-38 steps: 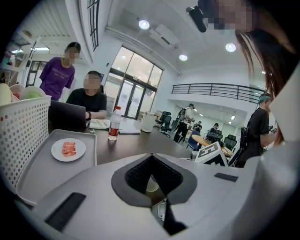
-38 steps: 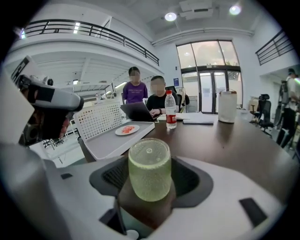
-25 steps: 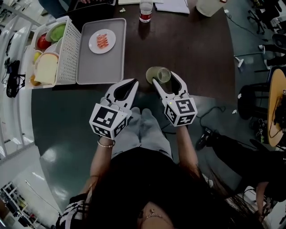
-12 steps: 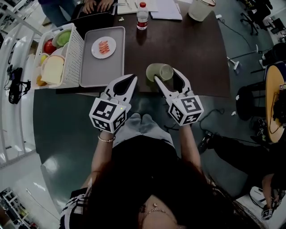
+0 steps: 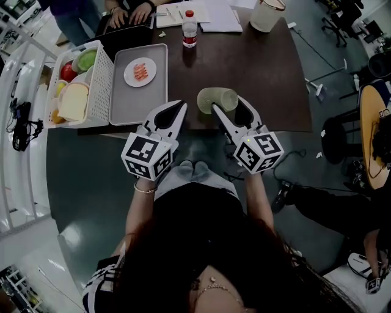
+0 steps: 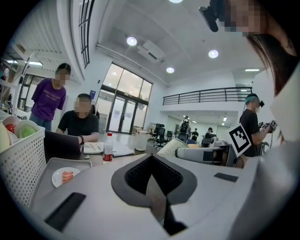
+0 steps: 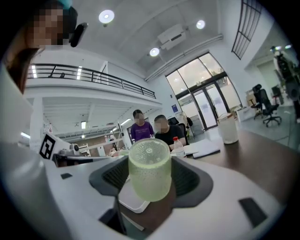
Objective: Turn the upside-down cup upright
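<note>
A pale green, bumpy cup [image 7: 149,170] stands bottom-up between the jaws of my right gripper [image 7: 150,176], which is shut on it. In the head view the cup [image 5: 215,99] hangs over the near edge of the dark table [image 5: 263,79], held by the right gripper [image 5: 223,110]. My left gripper [image 5: 177,111] hovers just left of it, shut and empty. In the left gripper view its jaws [image 6: 151,161] meet with nothing between them, and the cup [image 6: 171,146] shows off to the right.
A white basket of food [image 5: 101,76] stands at the table's left beside a grey tray [image 5: 131,98] that bears a small plate [image 5: 140,71]. A water bottle [image 5: 190,29], papers and a white tub [image 5: 267,13] stand at the far side, where people sit.
Both grippers have risen. The right one has carried the cup up with it, still bottom-up. The left jaws have stayed shut.
</note>
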A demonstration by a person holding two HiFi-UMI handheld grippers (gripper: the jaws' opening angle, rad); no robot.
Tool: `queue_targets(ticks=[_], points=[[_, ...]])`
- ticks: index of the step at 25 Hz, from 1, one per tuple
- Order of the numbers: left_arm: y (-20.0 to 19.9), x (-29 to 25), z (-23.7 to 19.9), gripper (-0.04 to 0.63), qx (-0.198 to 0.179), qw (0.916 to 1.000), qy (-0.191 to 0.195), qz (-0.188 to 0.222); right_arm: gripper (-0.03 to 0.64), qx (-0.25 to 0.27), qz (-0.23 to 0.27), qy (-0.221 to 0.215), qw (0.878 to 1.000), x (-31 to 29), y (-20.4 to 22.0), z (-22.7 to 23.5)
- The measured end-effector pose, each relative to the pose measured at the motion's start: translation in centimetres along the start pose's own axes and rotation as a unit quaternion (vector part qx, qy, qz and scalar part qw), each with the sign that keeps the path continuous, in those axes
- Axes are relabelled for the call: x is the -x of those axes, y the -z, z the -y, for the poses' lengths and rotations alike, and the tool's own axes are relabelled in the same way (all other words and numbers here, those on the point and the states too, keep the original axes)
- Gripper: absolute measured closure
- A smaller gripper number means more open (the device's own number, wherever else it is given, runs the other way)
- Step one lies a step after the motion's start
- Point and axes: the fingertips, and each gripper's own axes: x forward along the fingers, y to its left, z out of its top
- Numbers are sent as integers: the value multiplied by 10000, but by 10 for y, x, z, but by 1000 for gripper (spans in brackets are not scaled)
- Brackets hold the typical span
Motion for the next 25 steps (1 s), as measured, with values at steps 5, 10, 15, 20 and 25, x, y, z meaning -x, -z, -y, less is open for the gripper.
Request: queue_targets(ticks=[5, 10, 15, 20, 25], points=[[-1, 0, 1, 592, 12, 10000, 33, 49, 324, -691, 189, -160, 9973, 6, 1, 4], [-5, 0, 1, 592, 65, 9999, 85, 120, 324, -1432, 379, -377, 9883, 9, 1, 7], [-7, 0, 3, 592, 136, 9997, 137, 179, 324, -2118, 548, -587, 9740, 12, 2, 10], [-10, 2, 3, 592, 205, 9992, 190, 269, 324, -2730, 751, -920, 9547, 14, -4, 8], [-12, 4, 1, 592, 302, 9986, 251, 360, 324, -3563, 816, -1242, 9225, 14, 5, 14]])
